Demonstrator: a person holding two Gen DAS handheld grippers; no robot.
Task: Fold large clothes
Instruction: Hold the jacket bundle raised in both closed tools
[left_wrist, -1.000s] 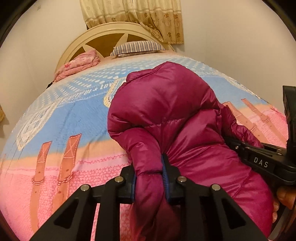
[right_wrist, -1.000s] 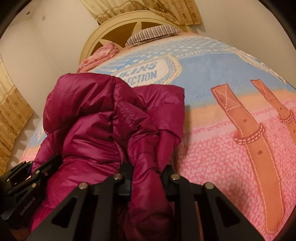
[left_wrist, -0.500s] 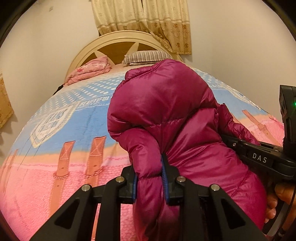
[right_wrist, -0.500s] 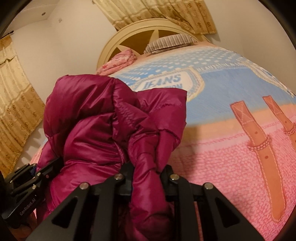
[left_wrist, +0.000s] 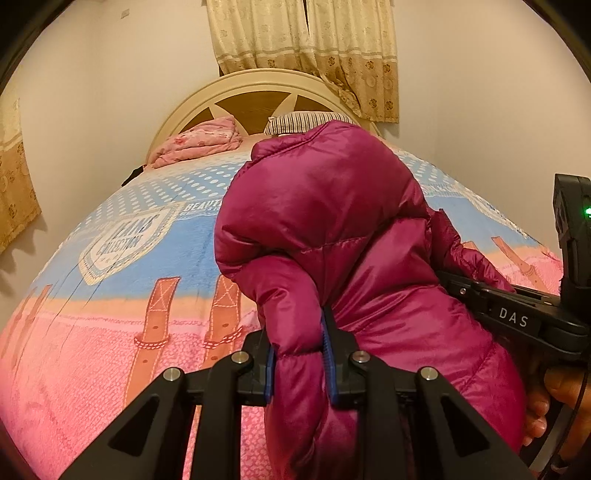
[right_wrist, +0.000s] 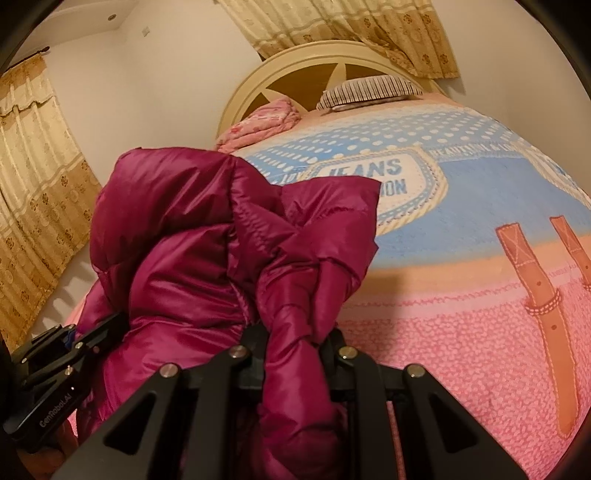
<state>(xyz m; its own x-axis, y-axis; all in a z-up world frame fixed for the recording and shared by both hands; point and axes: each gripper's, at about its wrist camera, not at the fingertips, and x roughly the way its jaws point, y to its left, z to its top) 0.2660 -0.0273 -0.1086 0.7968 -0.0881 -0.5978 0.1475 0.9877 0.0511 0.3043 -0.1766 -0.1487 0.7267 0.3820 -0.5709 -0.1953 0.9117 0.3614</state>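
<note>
Both sets of jaws pinch the puffy purple jacket (left_wrist: 332, 221) tight. Lift both sides evenly, then lay it flat on the bed (left_wrist: 110, 350).

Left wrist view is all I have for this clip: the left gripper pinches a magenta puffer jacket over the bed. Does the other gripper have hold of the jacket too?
Observer: Yes. In the right wrist view the right gripper is shut on a bunched fold of the jacket.
Operator: What lies beyond that side of the jacket?
Observer: The bedspread shows a badge reading JEANS.
Operator: Anything on the wall side?
Observer: A second gold curtain hangs at that view's left edge.
</note>
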